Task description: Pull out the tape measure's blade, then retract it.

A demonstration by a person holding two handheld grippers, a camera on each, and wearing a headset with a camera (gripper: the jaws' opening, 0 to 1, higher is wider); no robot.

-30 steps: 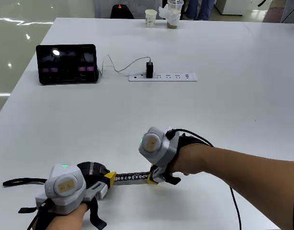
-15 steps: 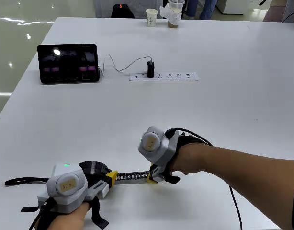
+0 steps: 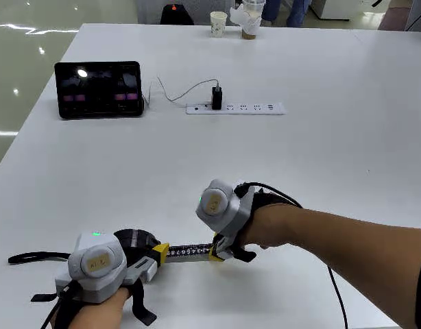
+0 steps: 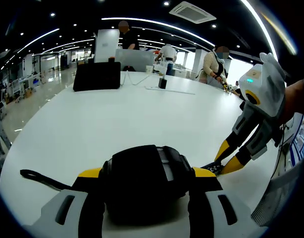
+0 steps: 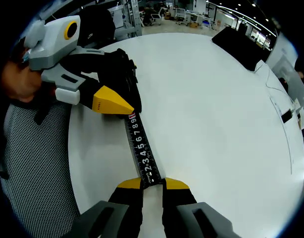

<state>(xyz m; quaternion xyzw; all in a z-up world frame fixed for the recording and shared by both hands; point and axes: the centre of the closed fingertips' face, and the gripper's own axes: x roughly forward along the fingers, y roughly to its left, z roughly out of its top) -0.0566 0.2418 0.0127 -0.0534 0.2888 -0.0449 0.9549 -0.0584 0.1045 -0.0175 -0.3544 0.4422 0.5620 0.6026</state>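
Note:
A black tape measure (image 3: 133,242) lies low on the white table (image 3: 320,137), with my left gripper (image 3: 154,257) shut on its case. In the left gripper view the case (image 4: 144,181) sits between the yellow-tipped jaws of the left gripper (image 4: 146,173). A short length of numbered blade (image 3: 188,250) runs right from the case to my right gripper (image 3: 216,255). In the right gripper view the blade (image 5: 141,148) leads from the case (image 5: 117,67) down to my right gripper (image 5: 152,184), shut on the blade's end.
A dark tablet (image 3: 99,89) stands at the back left, wired to a white power strip (image 3: 234,108). Paper cups (image 3: 218,23) sit at the far edge. A black strap (image 3: 32,258) trails left of the case. The table's left edge is close.
My right gripper has edged slightly left toward the case, so the exposed blade looks a little shorter. The left gripper and case have stayed in place.

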